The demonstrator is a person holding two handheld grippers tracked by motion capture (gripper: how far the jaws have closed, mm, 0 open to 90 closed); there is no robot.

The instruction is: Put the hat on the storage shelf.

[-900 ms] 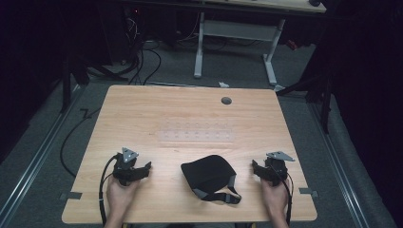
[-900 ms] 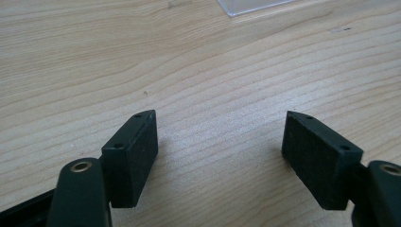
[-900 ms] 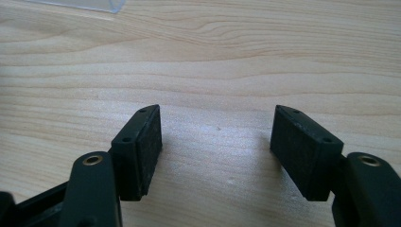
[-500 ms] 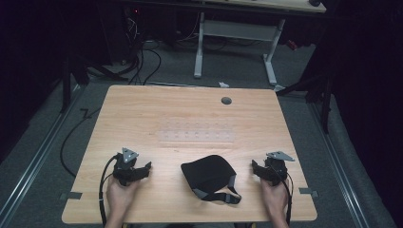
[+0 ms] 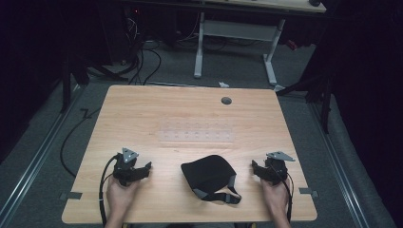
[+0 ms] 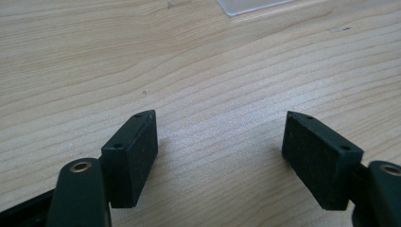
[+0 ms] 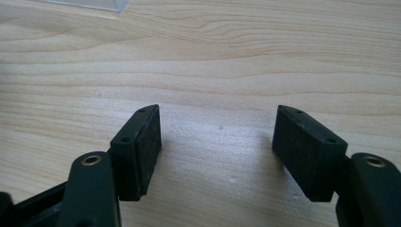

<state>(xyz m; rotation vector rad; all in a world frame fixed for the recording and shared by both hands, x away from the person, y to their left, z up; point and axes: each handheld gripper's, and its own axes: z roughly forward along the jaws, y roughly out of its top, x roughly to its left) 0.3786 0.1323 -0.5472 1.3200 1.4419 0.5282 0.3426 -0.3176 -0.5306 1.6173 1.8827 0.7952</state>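
Table: a light wooden table [image 5: 190, 114] with a small round grey cap [image 5: 226, 100] near its far edge; most of the top is bare.
Black pouch: a black pouch [image 5: 207, 174] with a grey-buckled strap [image 5: 222, 196] lies near the table's near edge, between the two hands and apart from both.
Clear tray: a flat see-through tray [image 5: 197, 135] lies at mid-table, just beyond the pouch and not touching it.
Left gripper: the left gripper [image 5: 148, 166] rests on the wood at the near left, jaws apart with nothing between them, pointing toward the pouch.
Right gripper: the right gripper [image 5: 253, 166] rests at the near right, jaws likewise apart and empty, well in from the right edge.
Room to move: open wood lies on both sides of the pouch and across the far half of the table; the near edge is close behind both hands.
High view shows: the whole table, the pouch, the grey floor, a second desk frame [image 5: 235, 35] and loose cables [image 5: 138, 57] beyond.
Gripper views show: bare wood grain between the black pads [image 6: 139, 151], and a corner of the clear tray at the top in each.
Writing: none can be read.
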